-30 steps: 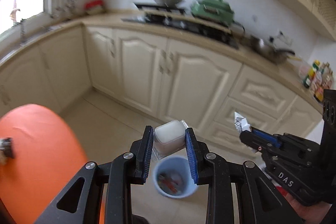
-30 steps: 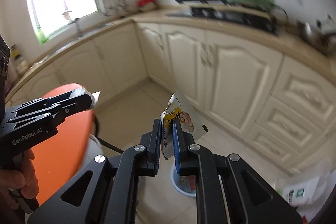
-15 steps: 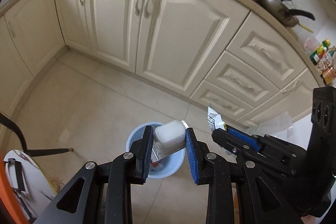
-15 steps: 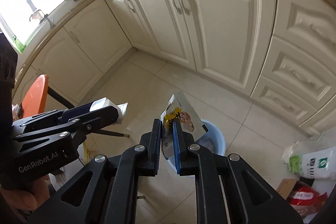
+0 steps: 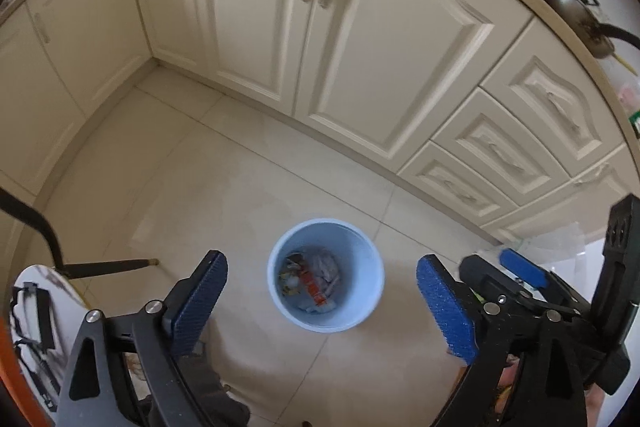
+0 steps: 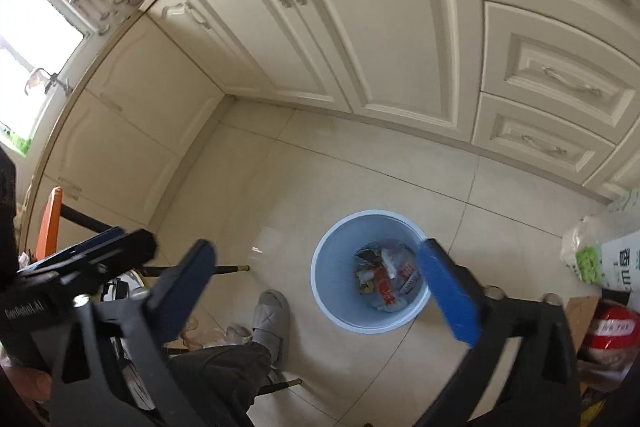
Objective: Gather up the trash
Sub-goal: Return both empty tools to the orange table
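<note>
Both grippers hang above a blue bin on the tiled kitchen floor, in front of cream cabinets. The left gripper has its fingers spread wide and holds nothing; the right gripper is likewise spread and bare. Trash, wrappers and packets, lies in the bin's bottom. A grey slipper stands beside the bin.

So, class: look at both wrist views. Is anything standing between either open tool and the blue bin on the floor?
Nothing visible does. The left tool and right tool hang open and empty above the bin, whose mouth is uncovered, with trash inside. The person's slipper stands beside the bin, apart from it.
</note>
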A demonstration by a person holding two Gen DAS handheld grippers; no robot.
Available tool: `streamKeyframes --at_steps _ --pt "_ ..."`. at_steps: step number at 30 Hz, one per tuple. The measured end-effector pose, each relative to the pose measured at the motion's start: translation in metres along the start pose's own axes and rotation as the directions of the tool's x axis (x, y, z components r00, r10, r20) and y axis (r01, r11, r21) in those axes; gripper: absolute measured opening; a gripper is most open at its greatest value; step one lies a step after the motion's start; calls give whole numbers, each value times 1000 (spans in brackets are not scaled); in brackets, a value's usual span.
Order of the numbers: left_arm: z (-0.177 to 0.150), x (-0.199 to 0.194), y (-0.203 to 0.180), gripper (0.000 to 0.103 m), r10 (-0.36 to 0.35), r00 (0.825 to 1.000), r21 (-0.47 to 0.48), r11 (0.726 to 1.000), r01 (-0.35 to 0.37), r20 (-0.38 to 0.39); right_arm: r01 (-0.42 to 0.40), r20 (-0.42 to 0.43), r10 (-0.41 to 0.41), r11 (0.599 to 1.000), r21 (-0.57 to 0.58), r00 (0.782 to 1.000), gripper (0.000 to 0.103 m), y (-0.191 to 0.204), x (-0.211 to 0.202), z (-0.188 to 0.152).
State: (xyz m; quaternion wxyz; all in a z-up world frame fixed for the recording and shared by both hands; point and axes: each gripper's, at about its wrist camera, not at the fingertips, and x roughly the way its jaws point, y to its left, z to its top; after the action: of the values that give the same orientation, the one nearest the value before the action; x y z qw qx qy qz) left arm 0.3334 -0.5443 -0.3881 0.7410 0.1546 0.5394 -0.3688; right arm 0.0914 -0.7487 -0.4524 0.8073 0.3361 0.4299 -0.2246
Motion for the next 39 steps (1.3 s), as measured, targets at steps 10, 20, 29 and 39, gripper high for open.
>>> streamKeyframes --at_steps 10,20,29,39 --pt "-35 -72 -7 93 26 994 -1 1000 -26 106 41 53 -41 999 2 998 103 18 -30 -4" --pt "-72 -152 -2 93 14 970 -10 1000 -12 241 35 151 -26 998 -53 988 103 65 -85 -1" --pt "-126 -247 38 95 35 930 -63 998 -12 366 3 232 30 990 -139 972 103 129 -132 -1" --pt "-219 -360 90 101 106 854 -173 985 -19 510 -65 281 149 956 -287 948 103 224 -172 -14"
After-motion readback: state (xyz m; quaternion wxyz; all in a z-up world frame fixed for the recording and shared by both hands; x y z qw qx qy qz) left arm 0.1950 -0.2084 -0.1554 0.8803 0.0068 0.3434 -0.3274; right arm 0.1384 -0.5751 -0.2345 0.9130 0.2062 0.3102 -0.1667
